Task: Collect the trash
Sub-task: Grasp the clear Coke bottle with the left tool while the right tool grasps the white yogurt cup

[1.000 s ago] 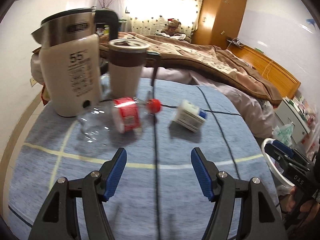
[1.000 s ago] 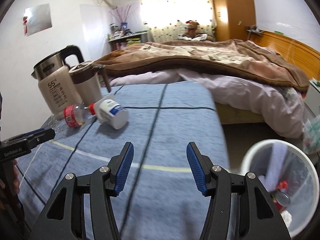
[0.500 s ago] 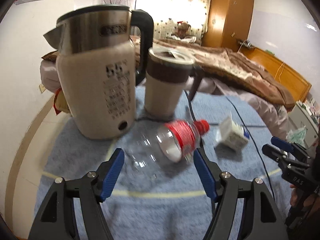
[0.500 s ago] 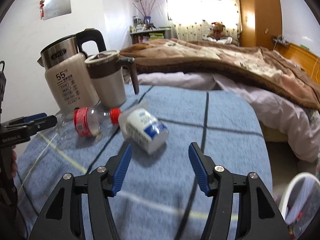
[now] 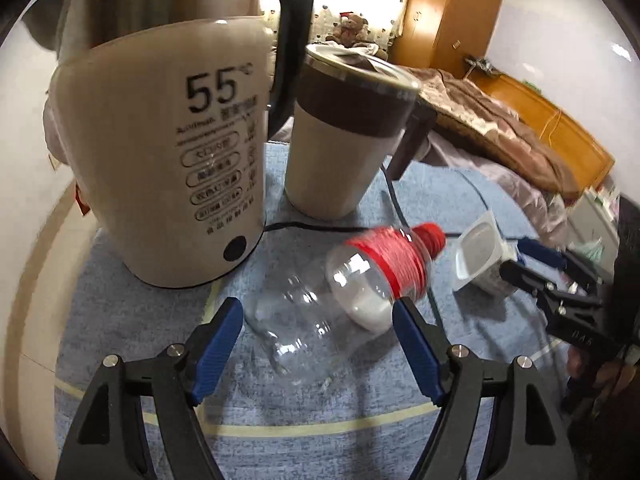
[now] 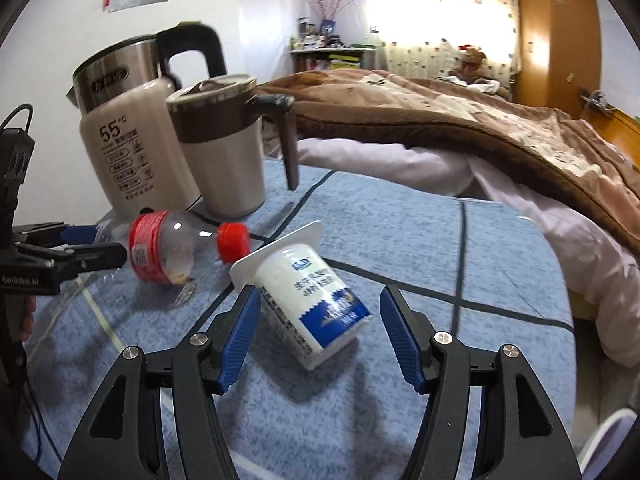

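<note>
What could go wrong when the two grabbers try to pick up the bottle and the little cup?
1. The plastic bottle lies on its side between the left gripper's opening jaws; round and smooth, it might roll or squirt out.
2. The kettle and mug stand close behind; a push could bump them.
3. The yogurt cup lies tilted between the open right gripper; squeezing might crush it.

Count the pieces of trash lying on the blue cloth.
2. A plastic bottle on its side between the left gripper's opening jaws; a yogurt cup tipped over between the right gripper's open jaws.
</note>
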